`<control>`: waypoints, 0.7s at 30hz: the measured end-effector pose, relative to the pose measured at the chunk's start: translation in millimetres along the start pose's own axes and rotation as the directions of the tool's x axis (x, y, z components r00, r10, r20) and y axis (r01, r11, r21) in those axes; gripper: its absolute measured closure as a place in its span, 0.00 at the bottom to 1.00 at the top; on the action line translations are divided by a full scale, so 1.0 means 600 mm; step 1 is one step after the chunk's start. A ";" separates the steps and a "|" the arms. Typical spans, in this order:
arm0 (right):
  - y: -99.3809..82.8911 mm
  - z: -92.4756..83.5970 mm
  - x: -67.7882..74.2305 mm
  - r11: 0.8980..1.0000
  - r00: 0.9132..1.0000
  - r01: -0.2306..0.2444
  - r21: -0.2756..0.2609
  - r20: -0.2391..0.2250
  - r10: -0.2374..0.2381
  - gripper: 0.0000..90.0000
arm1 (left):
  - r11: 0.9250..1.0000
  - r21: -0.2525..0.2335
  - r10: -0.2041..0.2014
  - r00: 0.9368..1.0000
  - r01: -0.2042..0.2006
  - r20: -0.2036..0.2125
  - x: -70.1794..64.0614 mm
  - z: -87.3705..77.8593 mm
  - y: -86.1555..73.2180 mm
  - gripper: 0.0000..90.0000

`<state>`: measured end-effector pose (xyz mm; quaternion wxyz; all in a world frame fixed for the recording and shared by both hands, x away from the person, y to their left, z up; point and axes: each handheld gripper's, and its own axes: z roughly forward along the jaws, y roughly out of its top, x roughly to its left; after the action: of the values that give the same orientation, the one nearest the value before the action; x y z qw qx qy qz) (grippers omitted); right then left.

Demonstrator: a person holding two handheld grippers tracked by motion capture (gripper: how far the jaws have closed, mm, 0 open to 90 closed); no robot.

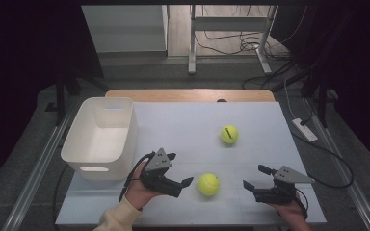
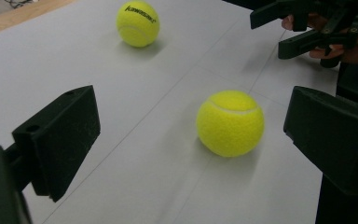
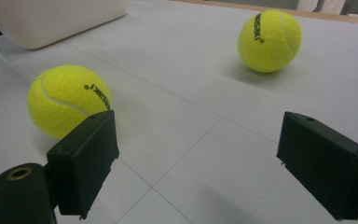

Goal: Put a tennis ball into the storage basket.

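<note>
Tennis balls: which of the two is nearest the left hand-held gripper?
The near tennis ball, lying just ahead of the open left hand-held gripper, between the two grippers. The far tennis ball lies deeper on the table, its black lettering facing up.

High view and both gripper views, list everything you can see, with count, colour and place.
tennis balls: 2, yellow-green, near ball between the two grippers, far ball toward the table's middle
bin: 1, white, open top, left part of the table
table: 1, white top with a wooden far edge
power strip: 1, white, floor right of the table
cables: several, dark, floor beyond the table
left gripper: 1, black, fingers open, left of the near ball
right gripper: 1, black, fingers open, right of the near ball
hands: 2, left hand, right hand, bottom edge
</note>
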<state>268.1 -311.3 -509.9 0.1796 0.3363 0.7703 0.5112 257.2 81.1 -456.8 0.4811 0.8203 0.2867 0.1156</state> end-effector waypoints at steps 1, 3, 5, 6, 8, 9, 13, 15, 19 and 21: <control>0.000 0.000 0.000 1.000 1.000 -0.001 -0.001 -0.001 0.001 0.14 | 1.000 0.001 0.003 1.000 -0.003 0.003 -0.001 0.001 0.001 0.05; 0.000 0.000 0.000 1.000 1.000 -0.001 -0.001 -0.001 0.001 0.14 | 1.000 0.006 0.008 1.000 -0.008 0.012 -0.003 0.005 0.004 0.05; 0.000 0.000 0.000 1.000 1.000 0.000 -0.001 -0.001 0.000 0.14 | 1.000 0.008 0.010 1.000 -0.010 0.017 -0.004 0.007 0.005 0.05; 0.000 0.000 0.000 1.000 1.000 0.000 -0.001 0.000 0.000 0.14 | 1.000 0.009 0.013 1.000 -0.013 0.021 -0.005 0.009 0.006 0.05; 0.000 0.000 0.000 1.000 1.000 0.000 -0.001 0.000 0.000 0.14 | 1.000 0.011 0.014 0.999 -0.015 0.029 -0.007 0.012 0.007 0.05; 0.000 0.000 0.000 1.000 1.000 0.001 -0.002 -0.001 -0.001 0.14 | 1.000 0.013 0.013 0.999 -0.013 0.035 -0.007 0.014 0.008 0.05; 0.000 0.000 0.000 1.000 1.000 -0.001 -0.001 0.000 0.001 0.14 | 1.000 0.024 0.018 0.998 -0.020 0.061 -0.012 0.025 0.010 0.05; 0.000 0.000 0.000 1.000 1.000 0.000 -0.001 0.000 0.000 0.14 | 0.999 0.033 0.021 0.997 -0.024 0.071 -0.015 0.031 0.011 0.05; 0.000 0.001 0.000 1.000 1.000 -0.001 0.002 0.001 0.001 0.14 | 0.998 0.050 0.025 0.996 -0.029 0.085 -0.018 0.041 0.011 0.05; 0.000 0.001 -0.001 1.000 1.000 -0.001 0.002 -0.001 0.001 0.14 | 0.998 0.060 0.024 0.995 -0.030 0.095 -0.019 0.048 0.011 0.05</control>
<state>268.7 -311.2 -510.3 0.1786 0.3369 0.7707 0.5106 263.8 51.5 -464.9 0.4669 0.8432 0.2559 0.0743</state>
